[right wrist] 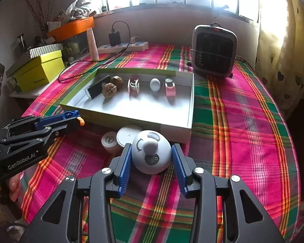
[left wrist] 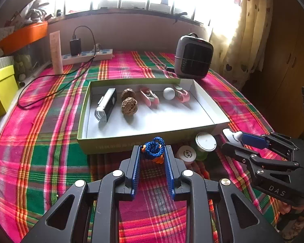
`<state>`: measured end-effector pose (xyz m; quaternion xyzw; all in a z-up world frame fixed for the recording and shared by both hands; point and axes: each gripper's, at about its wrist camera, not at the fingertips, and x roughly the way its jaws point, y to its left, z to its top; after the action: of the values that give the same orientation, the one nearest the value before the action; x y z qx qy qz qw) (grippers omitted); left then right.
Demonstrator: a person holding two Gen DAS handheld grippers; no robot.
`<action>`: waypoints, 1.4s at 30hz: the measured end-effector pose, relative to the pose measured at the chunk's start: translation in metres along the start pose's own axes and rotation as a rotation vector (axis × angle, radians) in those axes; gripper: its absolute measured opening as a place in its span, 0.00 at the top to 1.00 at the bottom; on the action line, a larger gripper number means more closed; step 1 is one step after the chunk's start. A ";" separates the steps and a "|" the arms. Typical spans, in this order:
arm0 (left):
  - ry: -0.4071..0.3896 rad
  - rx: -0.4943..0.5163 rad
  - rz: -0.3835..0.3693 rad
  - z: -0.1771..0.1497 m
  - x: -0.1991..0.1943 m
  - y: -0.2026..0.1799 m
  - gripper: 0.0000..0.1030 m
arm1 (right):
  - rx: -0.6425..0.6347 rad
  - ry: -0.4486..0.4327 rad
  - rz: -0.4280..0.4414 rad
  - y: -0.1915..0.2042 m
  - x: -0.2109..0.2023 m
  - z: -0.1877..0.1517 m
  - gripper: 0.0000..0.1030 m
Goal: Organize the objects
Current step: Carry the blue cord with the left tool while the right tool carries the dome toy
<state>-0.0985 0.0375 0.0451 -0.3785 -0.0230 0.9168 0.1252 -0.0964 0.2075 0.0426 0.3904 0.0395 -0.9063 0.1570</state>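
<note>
A small blue-corded trinket (left wrist: 153, 148) is pinched between the pads of the left hand-held gripper (left wrist: 153, 151) at lower centre of the left wrist view, just short of the near wall of the open box (left wrist: 119, 141). A white dome-shaped gadget (right wrist: 151, 154) is clamped by the right hand-held gripper (right wrist: 151, 155) low in the right wrist view, also short of the box. Both are judged to be held raised so the wall can be cleared. Inside, a row is formed along the far side, presumably to leave the near floor free. Two small lidded jars (left wrist: 196, 147) are left on the bench in front.
</note>
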 end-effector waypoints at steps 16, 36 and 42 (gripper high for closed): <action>-0.019 -0.016 0.025 0.024 0.005 0.015 0.79 | -0.039 -0.028 0.017 0.008 0.008 0.036 0.60; 0.043 -0.045 0.064 0.046 0.054 0.042 0.79 | -0.079 0.045 0.051 0.018 0.069 0.071 0.60; 0.059 -0.055 0.066 0.046 0.062 0.048 0.79 | -0.092 0.073 0.054 0.021 0.083 0.073 0.60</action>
<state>-0.1829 0.0091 0.0289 -0.4093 -0.0319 0.9079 0.0849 -0.1941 0.1526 0.0348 0.4166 0.0763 -0.8840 0.1977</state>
